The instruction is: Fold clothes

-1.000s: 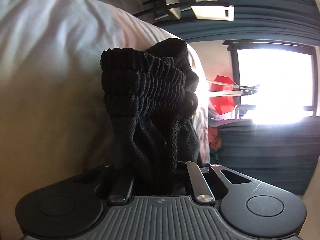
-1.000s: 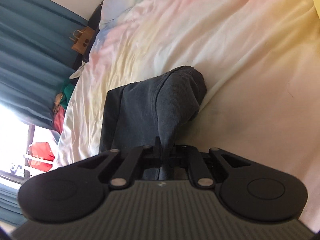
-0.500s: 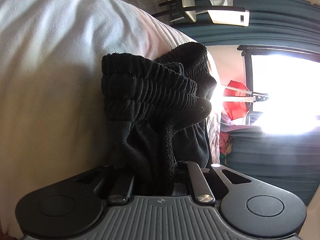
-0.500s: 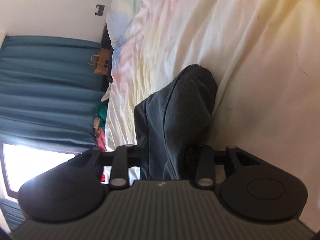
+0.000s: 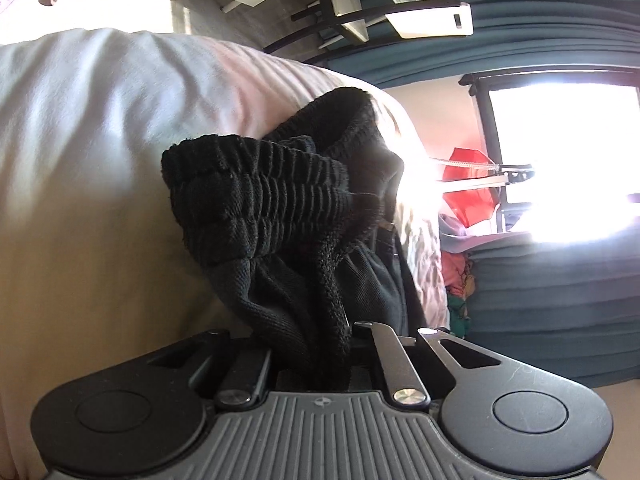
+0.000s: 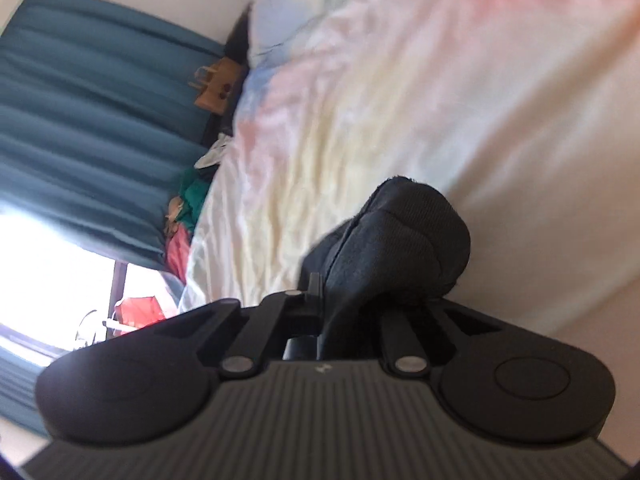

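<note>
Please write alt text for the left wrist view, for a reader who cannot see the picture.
The left claw is shut on a black garment, whose ribbed elastic band bunches up just ahead of it. Behind the garment lies pale bedding; to the right are blue curtains, a very bright window and something red.

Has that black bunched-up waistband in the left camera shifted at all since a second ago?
Yes. The black waistband sits lower against the pale bedding than before; more room shows above.

The right gripper has just closed on dark cloth bunched above a pastel bedsheet.
</note>
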`<state>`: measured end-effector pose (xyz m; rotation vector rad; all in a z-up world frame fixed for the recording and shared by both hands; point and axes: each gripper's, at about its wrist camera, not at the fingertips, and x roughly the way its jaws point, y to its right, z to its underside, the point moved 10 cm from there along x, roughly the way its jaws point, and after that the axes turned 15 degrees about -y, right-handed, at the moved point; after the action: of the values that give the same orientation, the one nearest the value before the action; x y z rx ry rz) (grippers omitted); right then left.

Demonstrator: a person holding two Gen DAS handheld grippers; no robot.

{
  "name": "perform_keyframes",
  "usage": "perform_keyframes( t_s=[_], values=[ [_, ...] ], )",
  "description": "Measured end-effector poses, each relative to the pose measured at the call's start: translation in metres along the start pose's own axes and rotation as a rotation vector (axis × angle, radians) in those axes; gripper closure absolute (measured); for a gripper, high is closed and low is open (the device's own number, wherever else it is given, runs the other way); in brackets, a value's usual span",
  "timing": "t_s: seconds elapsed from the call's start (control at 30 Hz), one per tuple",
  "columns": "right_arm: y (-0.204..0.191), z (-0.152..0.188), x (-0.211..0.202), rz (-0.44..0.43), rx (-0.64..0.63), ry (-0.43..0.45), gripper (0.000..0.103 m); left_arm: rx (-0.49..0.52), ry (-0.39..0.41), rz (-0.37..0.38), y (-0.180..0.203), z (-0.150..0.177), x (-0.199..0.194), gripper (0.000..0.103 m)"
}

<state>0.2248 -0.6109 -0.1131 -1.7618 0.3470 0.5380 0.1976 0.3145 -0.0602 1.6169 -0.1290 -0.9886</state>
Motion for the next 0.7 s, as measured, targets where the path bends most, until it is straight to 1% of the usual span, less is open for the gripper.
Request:
perform_keyframes(
  t_s=[0.1, 0.13, 0.17, 0.2, 0.27, 0.43, 0.5, 0.6, 0.67, 0.7],
  values=[
    [-0.048, -0.016, -0.025, -0.115, -0.097, 0.049, 0.095, 0.055, 0.007, 0.029, 0.027, 0.008, -0.020, 0.095],
    [-0.058, -0.022, -0.036, -0.146, -0.126, 0.071, 0.095, 0.070, 0.005, 0.032, 0.034, 0.010, -0.024, 0.095],
    [-0.056, -0.026, -0.046, -0.149, -0.142, 0.087, 0.095, 0.085, -0.009, 0.013, 0.036, 0.012, -0.024, 0.095],
    [-0.046, -0.028, -0.053, -0.130, -0.143, 0.091, 0.095, 0.098, -0.026, -0.010, 0.035, 0.014, -0.023, 0.095],
    [-0.023, -0.031, -0.064, -0.085, -0.147, 0.094, 0.095, 0.093, -0.085, -0.075, 0.017, 0.026, -0.023, 0.095],
    [0.058, -0.010, -0.070, 0.127, -0.190, 0.039, 0.095, 0.091, -0.196, -0.264, -0.029, 0.044, -0.011, 0.095],
    [0.088, 0.000, -0.069, 0.191, -0.180, 0.011, 0.095, 0.093, -0.227, -0.336, -0.045, 0.048, -0.005, 0.095],
    [0.115, 0.009, -0.069, 0.214, -0.165, -0.016, 0.095, 0.115, -0.236, -0.392, -0.050, 0.042, 0.006, 0.094],
    [0.117, 0.013, -0.068, 0.230, -0.195, -0.018, 0.095, 0.136, -0.238, -0.416, -0.048, 0.040, 0.008, 0.094],
    [0.115, 0.016, -0.069, 0.224, -0.196, -0.012, 0.095, 0.147, -0.237, -0.422, -0.047, 0.041, 0.008, 0.094]
  ],
)
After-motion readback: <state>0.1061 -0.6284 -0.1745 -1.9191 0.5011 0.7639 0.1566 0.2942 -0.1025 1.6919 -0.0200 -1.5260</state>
